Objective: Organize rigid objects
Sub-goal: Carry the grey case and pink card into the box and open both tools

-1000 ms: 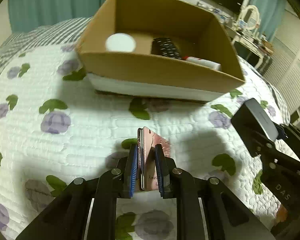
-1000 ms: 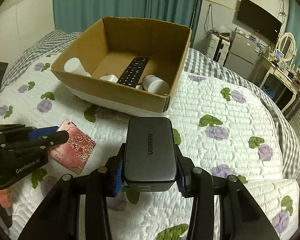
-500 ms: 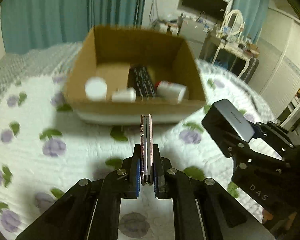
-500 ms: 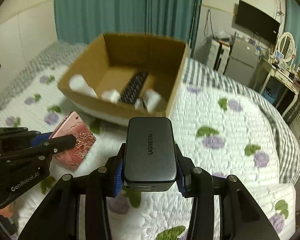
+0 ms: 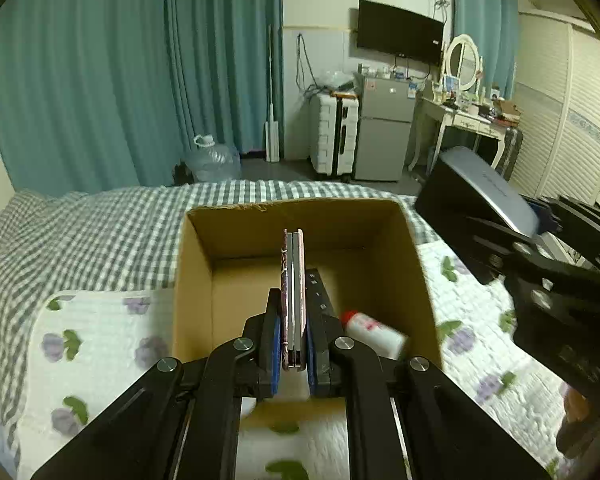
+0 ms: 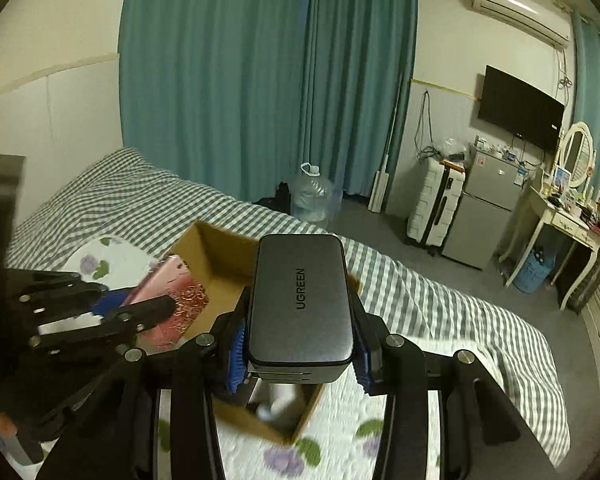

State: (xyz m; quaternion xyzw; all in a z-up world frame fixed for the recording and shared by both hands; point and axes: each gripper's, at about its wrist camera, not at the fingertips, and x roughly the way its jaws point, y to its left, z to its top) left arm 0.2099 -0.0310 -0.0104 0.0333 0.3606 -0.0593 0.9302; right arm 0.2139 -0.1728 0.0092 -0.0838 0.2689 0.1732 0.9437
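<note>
Cardboard, brown and plain, is filling the middle of the left wrist view: the open box (image 5: pixel 384 232) is sitting on the bed (image 5: pixel 100 340), on its white quilt with purple flowers. The left tool (image 5: pixel 293 344) is holding a pink phone (image 5: pixel 293 292) on its edge, squeezed between the two blue pads, and the phone is hanging over the inside of the box. In the box, a black remote (image 5: pixel 319 292) is lying just at 3 o'clock from the phone, and a white bottle with a red cap (image 5: pixel 374 334) is lying at 4 o'clock, near the right wall. At 3 o'clock in the picture the right tool (image 5: pixel 540 220) is carrying a dark grey case (image 5: pixel 484 188), raised beside the box.

In the right wrist view, the right tool (image 6: pixel 300 344) is gripping the grey case (image 6: pixel 300 300) by its long sides; the word UGREEN is showing on the lid. The case is hovering above the near part of the box (image 6: pixel 216 256). At 9 o'clock the left tool (image 6: pixel 148 308) is keeping the phone (image 6: pixel 176 300) with its rose pattern over the box. Teal curtains (image 6: pixel 260 80) are hanging behind the bed (image 6: pixel 440 304).
</note>
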